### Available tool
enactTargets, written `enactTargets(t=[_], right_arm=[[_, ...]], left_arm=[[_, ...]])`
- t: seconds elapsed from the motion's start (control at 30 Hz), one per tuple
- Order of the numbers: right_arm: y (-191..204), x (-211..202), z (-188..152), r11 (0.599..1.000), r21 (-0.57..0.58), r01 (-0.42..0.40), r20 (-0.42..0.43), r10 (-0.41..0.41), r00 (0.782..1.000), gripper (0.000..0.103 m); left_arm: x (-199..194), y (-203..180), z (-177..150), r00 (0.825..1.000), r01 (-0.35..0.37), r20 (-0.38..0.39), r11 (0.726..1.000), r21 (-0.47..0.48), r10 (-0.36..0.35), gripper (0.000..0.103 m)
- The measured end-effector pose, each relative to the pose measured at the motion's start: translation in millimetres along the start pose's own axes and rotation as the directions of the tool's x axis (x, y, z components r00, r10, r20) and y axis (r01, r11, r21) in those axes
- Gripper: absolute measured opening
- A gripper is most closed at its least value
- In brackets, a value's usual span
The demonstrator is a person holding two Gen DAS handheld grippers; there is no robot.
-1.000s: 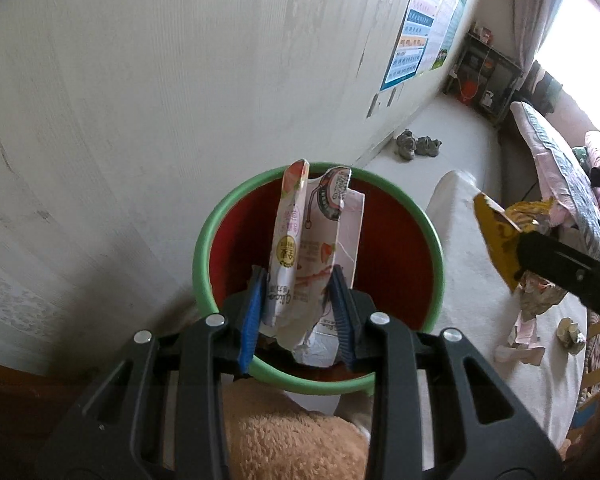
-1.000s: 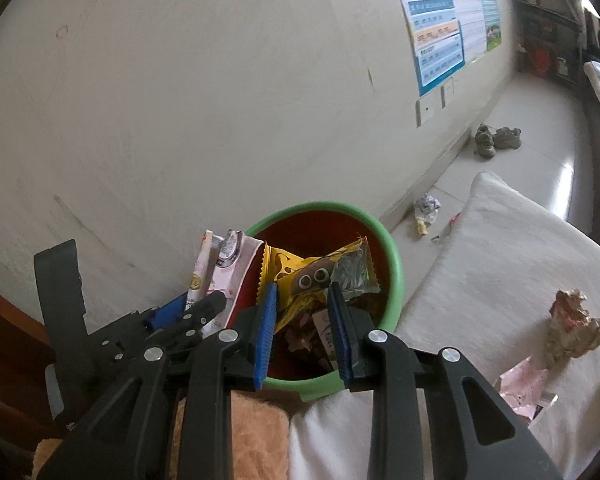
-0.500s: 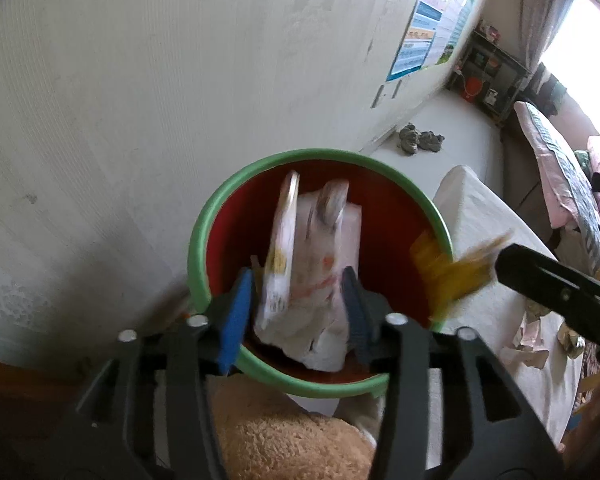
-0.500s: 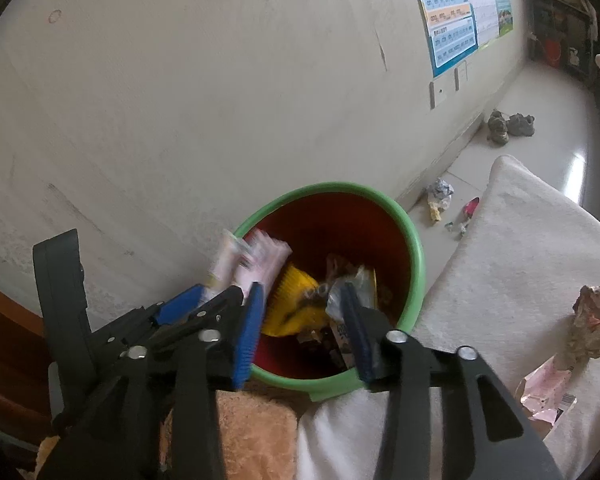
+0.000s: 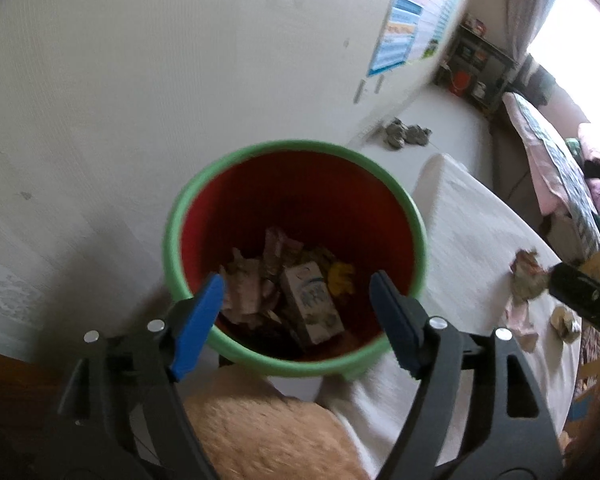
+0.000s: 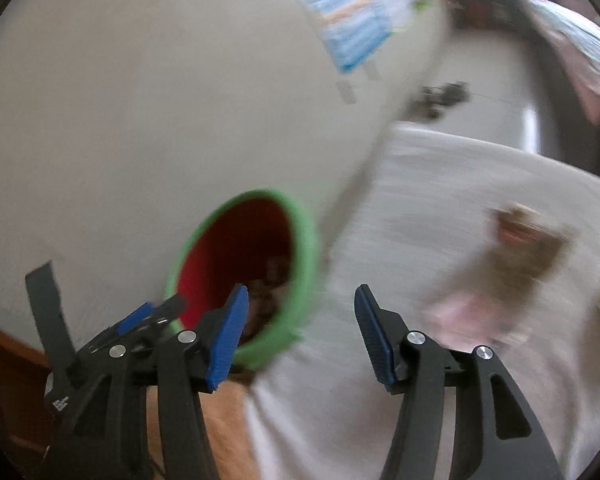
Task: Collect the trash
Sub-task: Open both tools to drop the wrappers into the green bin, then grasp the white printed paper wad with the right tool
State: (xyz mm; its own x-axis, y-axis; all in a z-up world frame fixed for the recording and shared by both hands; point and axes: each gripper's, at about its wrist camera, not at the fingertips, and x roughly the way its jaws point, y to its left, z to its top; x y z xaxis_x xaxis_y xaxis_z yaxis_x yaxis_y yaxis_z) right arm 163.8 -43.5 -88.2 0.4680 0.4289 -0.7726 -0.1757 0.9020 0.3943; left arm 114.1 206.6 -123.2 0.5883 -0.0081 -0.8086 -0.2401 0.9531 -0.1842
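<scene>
Crumpled wrapper (image 5: 525, 280) on white bed cover (image 5: 472, 248), well right of bin; blurred in right wrist view (image 6: 520, 240). Pinkish scrap (image 5: 520, 322) just below it, small pale wad (image 5: 566, 322) nearby. Probably very light, soft, crinkly film; likely to flatten or slide under pads, no breakage risk. Best pinched across a raised fold at the top of the crumple, not flat against the cover, else cloth gets caught too.

Bin (image 5: 188, 208), green rim, red inside, beside wall, just off the bed edge. Already holding trash: small carton (image 5: 312, 304), torn paper wrappers (image 5: 248, 288), yellow wrapper (image 5: 342, 278).

Left gripper (image 5: 296, 312) over bin mouth, jaws opening, wide, nothing between pads. Right gripper (image 6: 298, 334) swung toward the bed cover, view heavily smeared, jaws opening, about half spread, nothing between them; its black tip visible at the right edge of left wrist view, beside the crumpled wrapper.

Tan fuzzy fabric (image 5: 268, 436) under the left gripper, identity unclear.
</scene>
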Motion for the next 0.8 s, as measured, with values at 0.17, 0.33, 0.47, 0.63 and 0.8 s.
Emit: enactTargets(t=[0.17, 0.33, 0.47, 0.63, 0.8], right_arm=[[-101, -48, -14, 0.962, 0.175, 0.209, 0.057, -0.222, 0.973, 0.057], [-203, -88, -25, 0.852, 0.371, 0.37, 0.035, -0.411, 0.911, 0.059], [-254, -91, -28, 0.809, 0.5, 0.31, -0.008, -0.354, 0.935, 0.059], [-266, -71, -24, 0.819, 0.461, 0.341, -0.064, -0.353, 0.934, 0.065], [-264, -54, -8, 0.824, 0.379, 0.421, -0.083, -0.422, 0.903, 0.082]], left_arm=[[0, -28, -14, 0.999, 0.029, -0.03, 0.998, 0.064, -0.027, 0.074], [-3, -57, -27, 0.998, 0.052, -0.049, 0.99, 0.134, -0.046, 0.076], [-4, -82, -37, 0.993, 0.101, -0.085, 0.981, 0.168, -0.088, 0.076], [-11, -111, -47, 0.988, 0.136, -0.103, 0.964, 0.227, -0.115, 0.078], [-20, -130, -53, 0.988, 0.14, -0.1, 0.951, 0.277, -0.116, 0.078]])
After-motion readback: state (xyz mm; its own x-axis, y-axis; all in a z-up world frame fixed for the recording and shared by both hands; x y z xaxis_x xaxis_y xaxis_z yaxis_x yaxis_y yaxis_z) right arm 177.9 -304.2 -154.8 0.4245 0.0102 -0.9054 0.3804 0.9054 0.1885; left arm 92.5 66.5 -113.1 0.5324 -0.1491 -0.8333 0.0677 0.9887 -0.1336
